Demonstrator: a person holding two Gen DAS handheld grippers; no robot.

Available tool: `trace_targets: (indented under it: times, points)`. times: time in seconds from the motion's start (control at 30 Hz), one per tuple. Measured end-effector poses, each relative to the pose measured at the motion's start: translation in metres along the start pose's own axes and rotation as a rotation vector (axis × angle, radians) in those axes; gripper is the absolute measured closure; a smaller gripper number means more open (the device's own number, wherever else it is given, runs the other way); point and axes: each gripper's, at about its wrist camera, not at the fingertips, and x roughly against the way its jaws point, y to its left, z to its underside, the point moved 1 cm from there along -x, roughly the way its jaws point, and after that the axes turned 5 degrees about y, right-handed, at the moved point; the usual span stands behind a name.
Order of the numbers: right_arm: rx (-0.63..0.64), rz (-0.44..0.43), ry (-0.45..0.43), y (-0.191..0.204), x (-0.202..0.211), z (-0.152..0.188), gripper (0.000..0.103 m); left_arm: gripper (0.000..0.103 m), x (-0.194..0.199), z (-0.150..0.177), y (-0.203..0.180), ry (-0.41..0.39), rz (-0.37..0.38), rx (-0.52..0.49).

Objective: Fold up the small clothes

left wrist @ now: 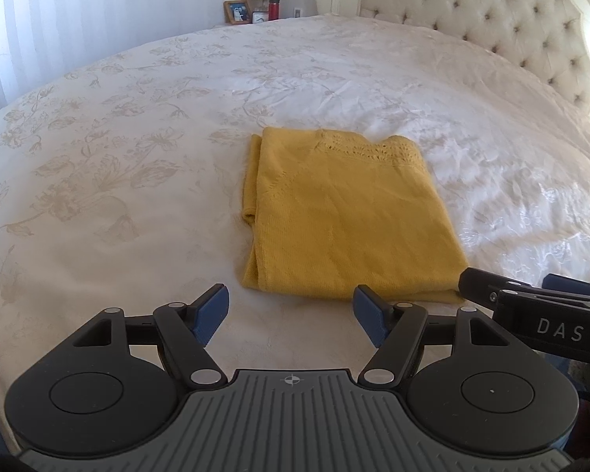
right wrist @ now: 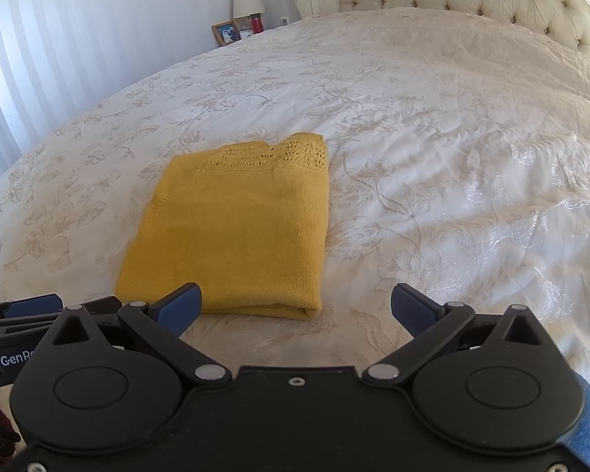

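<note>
- Your left gripper (left wrist: 291, 312) and right gripper (right wrist: 297, 310) are both released, holding nothing.
- The yellow knit sweater (left wrist: 342, 220) lies folded on the bedspread (left wrist: 118, 157), just beyond them.
- If you catch only its top layer, the fold may open.

sweater (left wrist: 346, 216): mustard yellow, openwork knit band | bedspread (left wrist: 137, 137): cream w/ beige floral | gripper pads (right wrist: 177, 308): blue
</note>
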Motion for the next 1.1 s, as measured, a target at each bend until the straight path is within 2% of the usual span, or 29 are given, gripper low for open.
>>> trace_targets:
  times: [1.1]
  points:
    - [-0.017, -0.012, -0.002, -0.0010, 0.0010, 0.0002, 0.001, 0.034, -0.0049, -0.0001, -0.0051, 0.008, 0.001, -0.009]
